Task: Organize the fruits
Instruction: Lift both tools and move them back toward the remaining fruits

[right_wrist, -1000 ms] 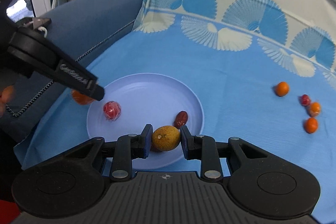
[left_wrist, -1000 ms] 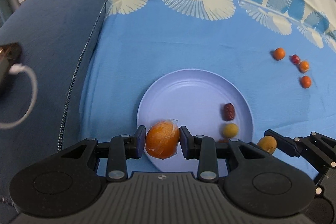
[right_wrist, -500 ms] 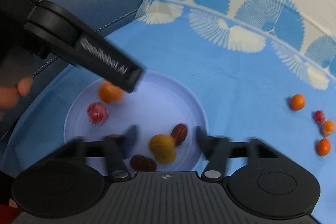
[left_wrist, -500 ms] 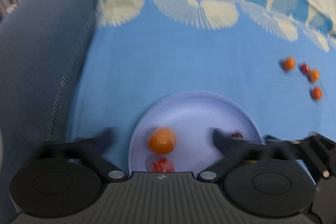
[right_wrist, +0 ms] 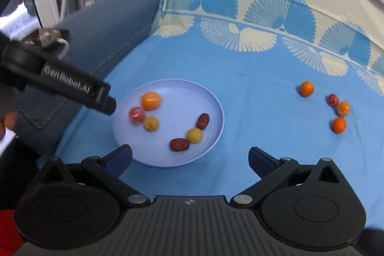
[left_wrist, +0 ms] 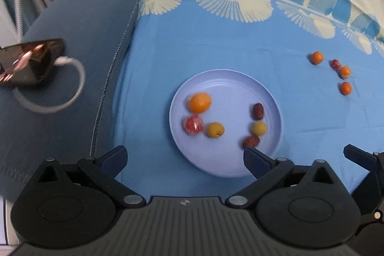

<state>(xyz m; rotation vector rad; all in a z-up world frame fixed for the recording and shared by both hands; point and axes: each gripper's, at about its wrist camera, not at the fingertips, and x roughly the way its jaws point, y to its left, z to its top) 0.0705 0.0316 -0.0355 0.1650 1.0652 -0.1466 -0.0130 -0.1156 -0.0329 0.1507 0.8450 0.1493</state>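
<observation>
The lavender plate (left_wrist: 225, 167) lies on the blue cloth (left_wrist: 216, 44) and carries six fruits. On the plate's face, seen from the left wrist, a wrapped orange (left_wrist: 199, 102) sits at about ten o'clock, a red wrapped fruit (left_wrist: 193, 124) just below it at about eight o'clock, touching or nearly touching a yellow fruit (left_wrist: 215, 129) at about seven. On the other half, a dark red date (left_wrist: 258, 111) lies at about three o'clock, a second yellow fruit (left_wrist: 259, 128) just below it, and another date (left_wrist: 251, 141) at about five, close to the rim.

Well apart from the plate, toward two o'clock in the left wrist view, four small fruits rest on the cloth: a small orange (left_wrist: 317, 57), a small red fruit (left_wrist: 336, 63) beside it, then two more small oranges (left_wrist: 345, 71) and (left_wrist: 345, 88).

The left gripper (left_wrist: 184, 157) hangs over the plate's near rim with its fingers (left_wrist: 115, 157) spread wide and holding nothing. The right gripper (right_wrist: 189, 157) is likewise spread wide and empty, its left finger tip at the plate's near edge; the plate lies at about eleven o'clock from it.

Toward nine o'clock a phone (left_wrist: 26, 61) with a white cable (left_wrist: 72, 88) rests on a dark blue cushion (left_wrist: 72, 40)
</observation>
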